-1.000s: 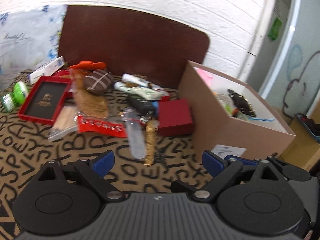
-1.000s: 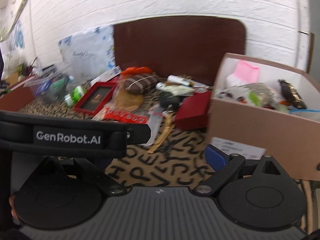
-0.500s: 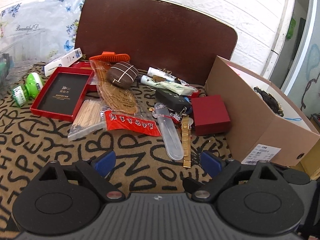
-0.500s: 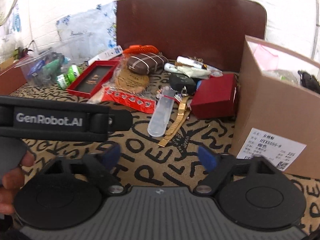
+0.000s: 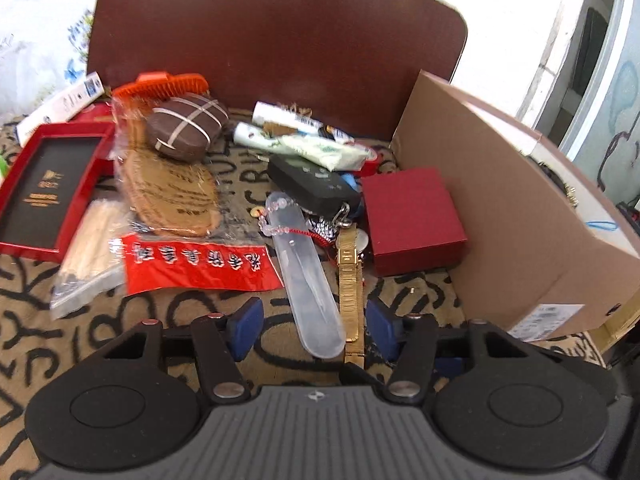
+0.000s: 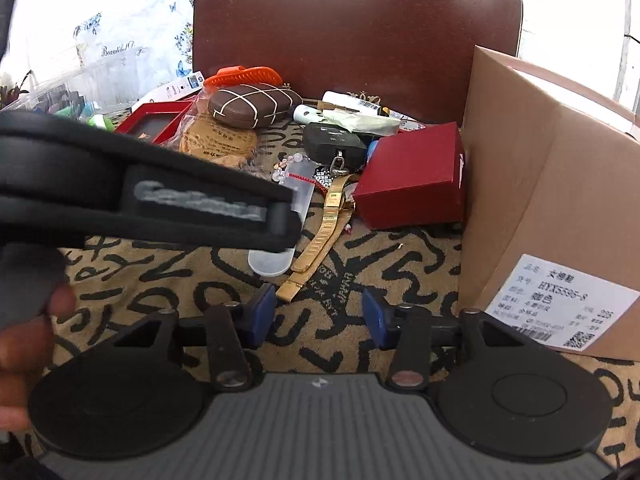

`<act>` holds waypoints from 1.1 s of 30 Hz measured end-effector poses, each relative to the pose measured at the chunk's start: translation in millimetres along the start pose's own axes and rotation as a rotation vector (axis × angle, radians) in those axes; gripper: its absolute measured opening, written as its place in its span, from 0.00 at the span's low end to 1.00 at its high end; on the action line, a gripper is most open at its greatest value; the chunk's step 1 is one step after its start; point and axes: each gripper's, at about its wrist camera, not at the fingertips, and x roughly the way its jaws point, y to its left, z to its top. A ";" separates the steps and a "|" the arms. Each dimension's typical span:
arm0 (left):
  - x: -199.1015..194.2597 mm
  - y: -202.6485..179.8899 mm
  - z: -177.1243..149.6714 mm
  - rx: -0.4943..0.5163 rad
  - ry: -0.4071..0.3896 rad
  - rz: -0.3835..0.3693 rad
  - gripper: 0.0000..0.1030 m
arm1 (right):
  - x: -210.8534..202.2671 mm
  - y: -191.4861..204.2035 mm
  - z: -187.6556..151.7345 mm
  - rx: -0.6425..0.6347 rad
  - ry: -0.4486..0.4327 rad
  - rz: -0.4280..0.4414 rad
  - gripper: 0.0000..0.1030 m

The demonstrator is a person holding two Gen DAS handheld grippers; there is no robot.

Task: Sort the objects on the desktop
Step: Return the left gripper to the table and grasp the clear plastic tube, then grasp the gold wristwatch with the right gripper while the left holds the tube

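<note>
The left gripper [image 5: 312, 330], jaws parted, flanked the near ends of the clear tube [image 5: 306, 280] and gold watch [image 5: 350, 280]. Only the right view showed its strap; the right gripper [image 6: 318, 314] hovered released before the cardboard box [image 6: 540, 184].

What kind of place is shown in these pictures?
Probably a cluttered home tabletop: a letter-print cloth strewn with a gold watch, a car key and a comb, beside a cardboard box.

Bare patterned mat [image 6: 392, 256] lies open just ahead of the right gripper [image 6: 318, 314]; the cardboard box [image 6: 552, 184] walls its right, the left gripper's body [image 6: 152, 192] crosses its left.
</note>
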 end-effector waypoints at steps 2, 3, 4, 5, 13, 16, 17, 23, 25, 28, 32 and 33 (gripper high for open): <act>10.4 1.9 1.2 -0.009 0.033 -0.013 0.36 | 3.2 -0.9 1.5 0.007 -0.003 0.005 0.43; 12.2 2.4 1.1 -0.003 0.026 -0.005 0.31 | 5.0 -1.8 2.0 0.011 -0.005 0.010 0.40; 13.1 3.0 0.5 0.009 0.020 0.000 0.31 | 6.6 -2.3 2.7 0.015 -0.006 0.017 0.36; 13.1 4.2 -0.1 0.012 0.020 -0.006 0.32 | 7.9 -3.0 3.2 0.016 -0.010 0.024 0.33; -9.8 9.9 -12.9 0.047 0.045 -0.010 0.29 | -3.0 0.3 -3.2 0.001 -0.003 0.074 0.00; -29.9 12.4 -27.3 0.084 0.066 -0.020 0.28 | -12.8 0.2 -9.3 -0.008 0.010 0.101 0.00; -37.9 14.4 -33.0 0.090 0.066 -0.022 0.27 | -16.5 0.3 -11.0 -0.010 0.013 0.109 0.00; -71.6 24.9 -58.6 0.087 0.079 -0.002 0.27 | -29.4 3.5 -13.0 -0.035 -0.023 0.081 0.00; -72.3 26.6 -58.5 0.077 0.072 0.013 0.27 | -27.5 3.0 -8.5 -0.041 -0.035 0.058 0.11; -67.2 27.3 -54.5 0.067 0.065 0.033 0.28 | -17.6 1.2 1.7 -0.049 -0.055 0.026 0.35; -62.4 27.3 -53.5 0.079 0.062 0.030 0.32 | 3.2 -0.1 15.3 -0.046 -0.058 -0.018 0.35; -62.6 27.1 -54.5 0.084 0.059 0.031 0.32 | 9.1 -1.0 17.8 -0.038 -0.054 -0.030 0.35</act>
